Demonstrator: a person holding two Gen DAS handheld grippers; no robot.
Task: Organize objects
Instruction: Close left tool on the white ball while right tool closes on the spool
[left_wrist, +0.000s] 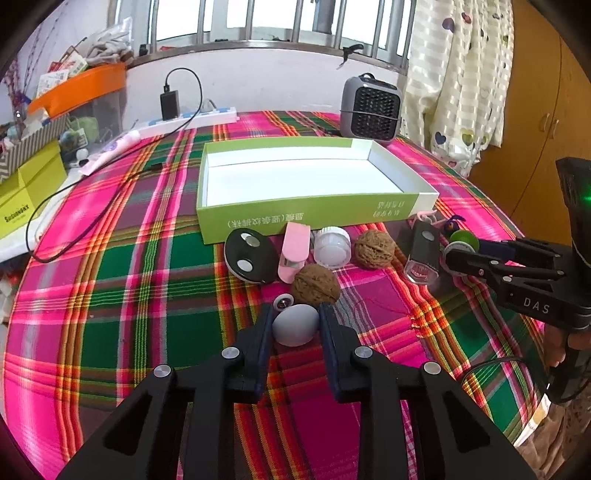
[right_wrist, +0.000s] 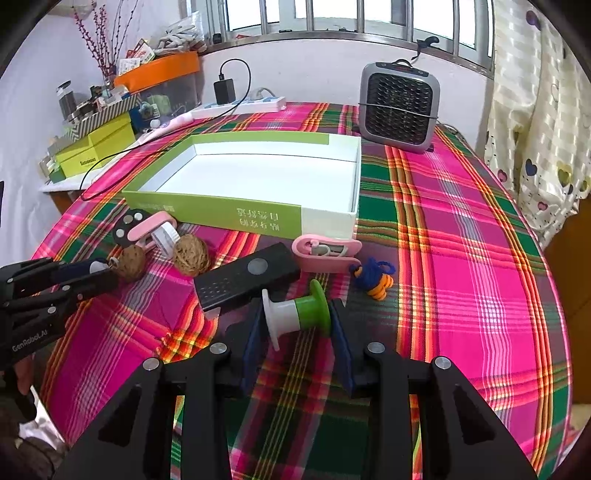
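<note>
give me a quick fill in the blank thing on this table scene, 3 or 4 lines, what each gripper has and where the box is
1. The left gripper closes around a pale ____-shaped object.
2. The right gripper has a green and white ____ between its fingers.
3. The green box on the plaid cloth is ____ inside.
4. Two brown ____ lie among the small items before the box.

Missing words: egg; spool; empty; walnuts
</note>
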